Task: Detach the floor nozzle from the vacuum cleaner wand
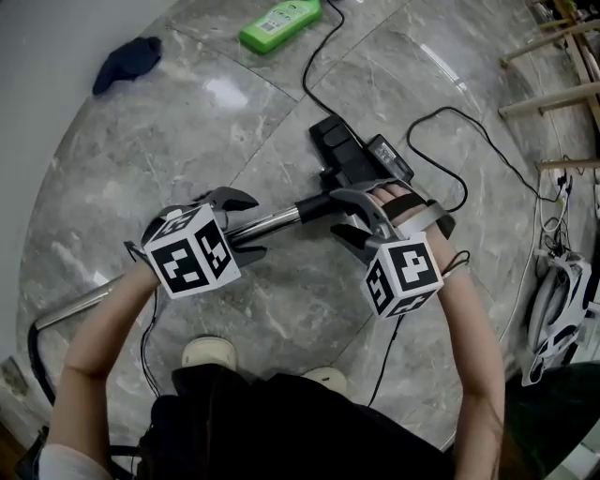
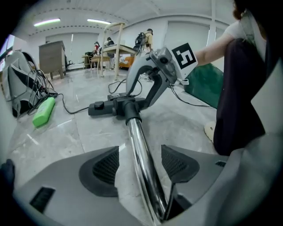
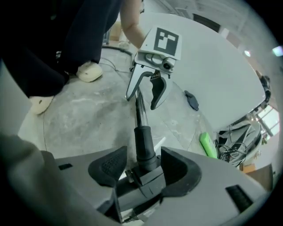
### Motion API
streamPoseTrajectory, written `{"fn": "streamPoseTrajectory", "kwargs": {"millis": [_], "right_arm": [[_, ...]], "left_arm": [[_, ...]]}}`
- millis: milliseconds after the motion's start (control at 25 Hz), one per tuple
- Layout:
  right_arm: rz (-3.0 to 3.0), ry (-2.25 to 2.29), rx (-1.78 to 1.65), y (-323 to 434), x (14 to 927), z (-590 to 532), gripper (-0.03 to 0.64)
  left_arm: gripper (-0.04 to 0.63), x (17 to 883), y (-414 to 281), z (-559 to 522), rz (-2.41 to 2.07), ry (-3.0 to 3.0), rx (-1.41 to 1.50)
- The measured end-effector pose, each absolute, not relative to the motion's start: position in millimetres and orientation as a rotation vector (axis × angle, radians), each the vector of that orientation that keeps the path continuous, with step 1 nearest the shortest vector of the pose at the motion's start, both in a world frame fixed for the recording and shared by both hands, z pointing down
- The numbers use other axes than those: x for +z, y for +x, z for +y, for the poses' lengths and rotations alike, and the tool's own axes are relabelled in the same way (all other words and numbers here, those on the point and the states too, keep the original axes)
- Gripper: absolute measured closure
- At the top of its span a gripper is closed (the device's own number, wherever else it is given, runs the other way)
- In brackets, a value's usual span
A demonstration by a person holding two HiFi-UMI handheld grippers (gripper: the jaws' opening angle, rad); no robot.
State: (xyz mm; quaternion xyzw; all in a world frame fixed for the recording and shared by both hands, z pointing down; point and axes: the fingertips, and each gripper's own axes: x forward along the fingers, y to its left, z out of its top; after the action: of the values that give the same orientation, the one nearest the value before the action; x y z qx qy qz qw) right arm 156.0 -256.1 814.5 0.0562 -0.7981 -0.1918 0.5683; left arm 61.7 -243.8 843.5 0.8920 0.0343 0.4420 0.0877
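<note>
The chrome wand [image 1: 272, 223] lies on the marble floor, running from lower left to the black floor nozzle [image 1: 342, 145] at centre. My left gripper [image 1: 251, 225] straddles the wand. In the left gripper view the wand [image 2: 139, 141] passes between the pads with a gap on each side, so the left gripper [image 2: 141, 165] is open. My right gripper [image 1: 339, 213] straddles the black neck where wand and nozzle join. In the right gripper view the black collar [image 3: 143, 143] stands between the spread jaws of the right gripper [image 3: 143, 165], which is open, with a clear gap at the left pad.
A green bottle [image 1: 279, 22] and a dark blue cloth [image 1: 127, 62] lie on the floor farther off. Black cables [image 1: 441, 122] and a power adapter [image 1: 389, 159] lie beside the nozzle. Wooden furniture legs [image 1: 553, 94] stand at the right. The person's white shoes [image 1: 208, 352] are close below.
</note>
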Motion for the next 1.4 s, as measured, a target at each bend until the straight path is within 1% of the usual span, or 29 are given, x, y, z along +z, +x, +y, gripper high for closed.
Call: {"fn": "streamPoseTrajectory", "kwargs": {"millis": [160, 240, 320, 400, 760, 1280, 1400], "right_arm": [[-1.786, 0.097, -0.5, 149.7, 833.7, -264.1, 0.391], [-1.697, 0.078, -0.557, 149.5, 846.5, -269.5, 0.391], [-1.591, 0.046, -0.641, 152.0, 855.9, -273.6, 0.393], [-1.566, 0.031, -0.671, 151.1, 855.3, -270.7, 0.414], [-1.841, 0.08, -0.537, 127.8, 830.8, -239.8, 0.436], [-1.838, 0.063, -0.598, 124.3, 833.4, -244.6, 0.44], [-1.842, 0.058, -0.596, 123.8, 831.2, -245.5, 0.442]], "left_arm": [[0.312, 864.4, 60.5, -233.6, 0.128, 2.565, 1.404], [0.408, 870.1, 59.6, -234.1, 0.105, 2.575, 1.458], [0.414, 869.3, 58.8, -235.2, 0.073, 2.588, 1.464], [0.417, 864.4, 57.1, -231.6, 0.069, 2.594, 1.453], [0.426, 852.5, 17.9, -202.3, 0.074, 2.525, 1.451], [0.43, 855.1, 5.5, -206.6, 0.015, 2.503, 1.526], [0.431, 853.2, 4.5, -206.6, 0.013, 2.487, 1.503]]}}
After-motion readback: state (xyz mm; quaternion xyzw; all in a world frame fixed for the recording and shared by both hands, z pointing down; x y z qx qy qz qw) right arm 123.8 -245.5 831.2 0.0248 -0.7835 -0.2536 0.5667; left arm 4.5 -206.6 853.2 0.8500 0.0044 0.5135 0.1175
